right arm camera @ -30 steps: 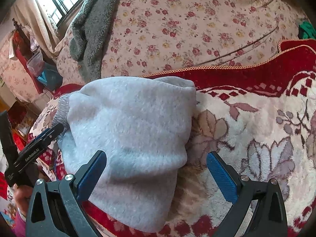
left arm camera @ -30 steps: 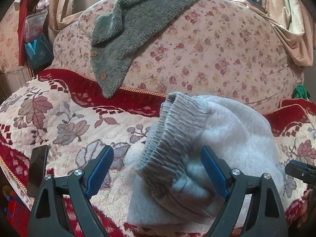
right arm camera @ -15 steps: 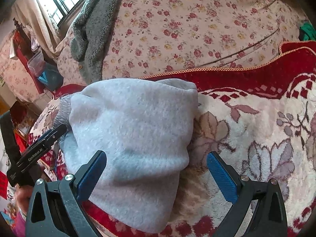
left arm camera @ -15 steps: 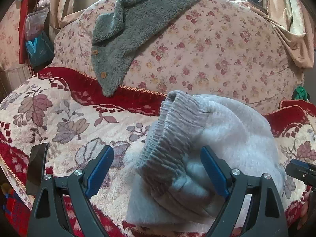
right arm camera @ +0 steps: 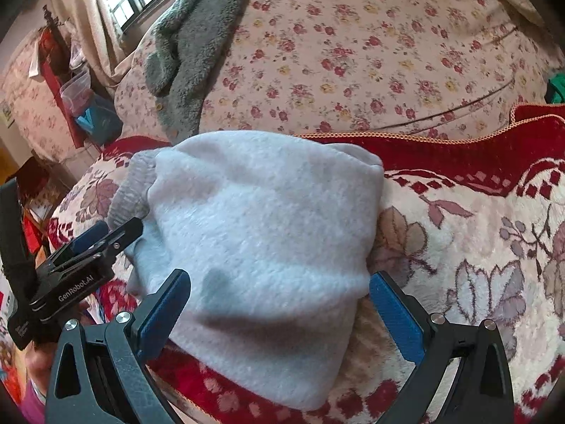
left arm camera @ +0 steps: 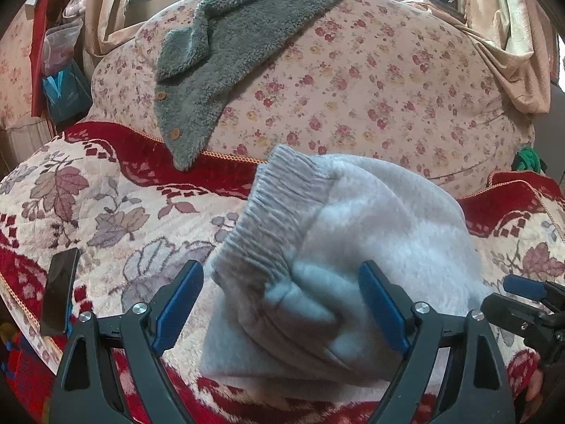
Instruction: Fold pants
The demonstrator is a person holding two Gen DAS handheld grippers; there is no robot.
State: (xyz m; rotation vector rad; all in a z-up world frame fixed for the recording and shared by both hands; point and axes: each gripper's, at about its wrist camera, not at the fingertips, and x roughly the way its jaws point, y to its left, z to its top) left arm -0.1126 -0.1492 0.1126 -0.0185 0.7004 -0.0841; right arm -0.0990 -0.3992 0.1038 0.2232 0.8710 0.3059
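The light grey fleece pants (left arm camera: 353, 247) lie folded into a thick bundle on the red and cream floral blanket (left arm camera: 88, 205). The ribbed elastic waistband (left arm camera: 272, 212) faces left. My left gripper (left arm camera: 282, 300) is open, its blue pads either side of the bundle's near left end. My right gripper (right arm camera: 280, 304) is open over the bundle's near right end (right arm camera: 265, 229). The left gripper also shows at the left edge of the right wrist view (right arm camera: 95, 243).
A dark grey fleece jacket (left arm camera: 226, 56) hangs over the floral sofa back (left arm camera: 370, 81). A black phone (left arm camera: 58, 289) lies on the blanket's left edge. Curtains (left arm camera: 512, 35) and a window stand behind. A green item (left arm camera: 528, 162) sits at the far right.
Both grippers have stayed open. The views have shifted only slightly; the pants bundle has not moved.
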